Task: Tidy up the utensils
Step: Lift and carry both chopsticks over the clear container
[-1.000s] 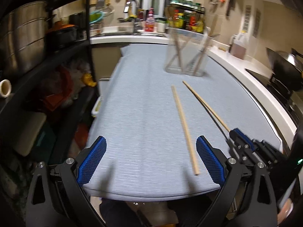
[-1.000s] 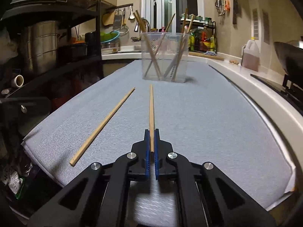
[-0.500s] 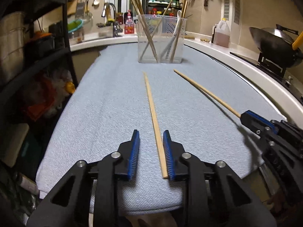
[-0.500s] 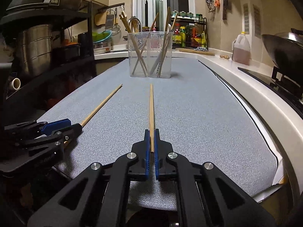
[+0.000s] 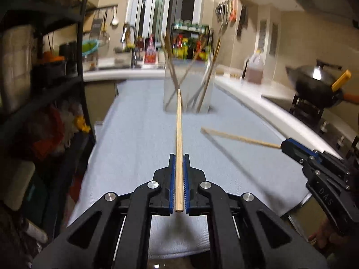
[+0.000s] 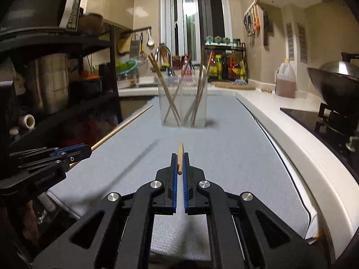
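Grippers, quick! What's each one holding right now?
Left gripper: closed on a chopstick.
Right gripper: closed on another chopstick.

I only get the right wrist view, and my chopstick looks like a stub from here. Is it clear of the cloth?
Observer: Yes. In the left wrist view the right chopstick, held by the right gripper, hangs above the grey cloth, its shadow below.
Operator: And the left grip?
Observer: The left gripper has its fingers shut along the left chopstick.
Operator: Where does it aim?
Observer: Its tip lines up with the clear holder.
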Demonstrator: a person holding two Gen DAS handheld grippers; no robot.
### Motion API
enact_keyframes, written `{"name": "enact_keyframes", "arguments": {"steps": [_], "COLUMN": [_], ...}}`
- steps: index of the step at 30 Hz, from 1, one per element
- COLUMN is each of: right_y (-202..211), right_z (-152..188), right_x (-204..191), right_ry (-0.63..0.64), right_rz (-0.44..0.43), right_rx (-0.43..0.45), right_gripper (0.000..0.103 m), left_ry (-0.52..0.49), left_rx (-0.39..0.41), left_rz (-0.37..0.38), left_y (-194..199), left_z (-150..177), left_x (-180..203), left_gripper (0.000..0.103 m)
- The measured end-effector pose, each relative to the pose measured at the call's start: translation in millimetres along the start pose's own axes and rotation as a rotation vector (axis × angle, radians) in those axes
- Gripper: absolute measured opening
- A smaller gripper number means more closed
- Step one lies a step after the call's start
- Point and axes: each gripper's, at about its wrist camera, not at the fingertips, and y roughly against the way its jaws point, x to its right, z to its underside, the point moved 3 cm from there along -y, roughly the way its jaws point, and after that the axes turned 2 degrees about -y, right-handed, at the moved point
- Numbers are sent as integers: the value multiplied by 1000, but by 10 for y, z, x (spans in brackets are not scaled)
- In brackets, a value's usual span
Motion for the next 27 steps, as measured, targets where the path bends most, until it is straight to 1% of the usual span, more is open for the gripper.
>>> {"name": "enact_keyframes", "arguments": {"steps": [4, 10, 17, 20, 24, 27], "right_y": [75, 76, 69, 64, 66, 60], "right_z": [-225, -407, -414, -409, -407, -426], "right_x": [-39, -84, -49, -44, -46, -43], "right_ry": [-20, -6, -22, -24, -25, -23], "right_rz": [-24, -14, -13, -15, -12, -15], "right_rx": [32, 32, 20, 17, 18, 16], "right_gripper": [4, 4, 4, 4, 4, 4], "left_ry": [-20, -55, -62, -72, -65, -62], "left_rx": [48, 39, 47, 64, 51, 54], "left_rz": [12, 11, 0, 3, 8, 17], "left_y": [168, 191, 224, 221, 167, 191], "left_z": [-280, -483, -505, -510, -524, -598], "left_x": [9, 36, 23, 35, 17, 3], "left_gripper": [6, 6, 6, 6, 6, 6]}}
